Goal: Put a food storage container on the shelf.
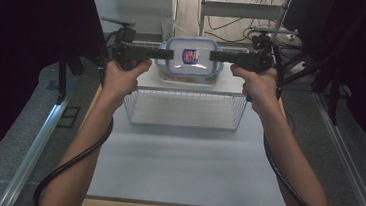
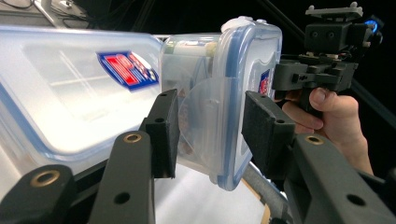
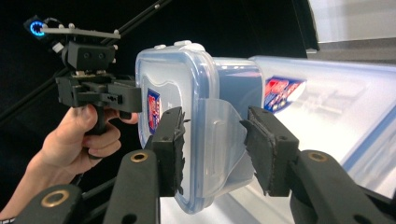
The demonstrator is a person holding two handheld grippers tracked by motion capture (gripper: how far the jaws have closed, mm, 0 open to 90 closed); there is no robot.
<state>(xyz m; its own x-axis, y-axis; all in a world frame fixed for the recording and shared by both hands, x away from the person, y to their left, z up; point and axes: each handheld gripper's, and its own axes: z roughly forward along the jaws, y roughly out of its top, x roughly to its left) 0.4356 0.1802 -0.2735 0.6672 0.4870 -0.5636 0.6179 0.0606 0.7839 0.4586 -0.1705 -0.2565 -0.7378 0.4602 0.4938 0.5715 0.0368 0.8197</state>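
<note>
**Observer:** Near end first. What's under you?

**Me:** Bare tabletop [image 1: 185, 168] close in, my forearms over it, a cable [image 1: 72, 166] looping off the left one. Past that, the wire basket [image 1: 184, 118], nothing in it that I can see. Beyond the basket, the food box [image 1: 190, 58], carried between my two tools, lid towards the high camera.

**Observer:** Grip?

**Me:** Left gripper [image 1: 167, 55] has its jaws clamped on one end of the box, right gripper [image 1: 215, 56] on the opposite end. In the left gripper view the pads [image 2: 163, 126] straddle the clear clip flap [image 2: 205, 121]: one on the tub wall, one by the blue lid rim. The right gripper view shows the same, mirrored. Neither bite is deep.

**Observer:** Is the box resting on anything?

**Me:** It looks clear of the white ledge [image 1: 148, 80] behind the basket, though the gap is hard to read from above.

**Observer:** How to do this step well?

**Me:** My judgement:
- Move both hands as one and at equal height. If one leads, the box twists in a shallow hold.
- Squeeze evenly. The flap is slick plastic and could flex or pop.
- Bring the box over the basket's middle before lowering, so its corners miss the wire rim.
- Let go only once the base sits flat, both sides together.
</note>
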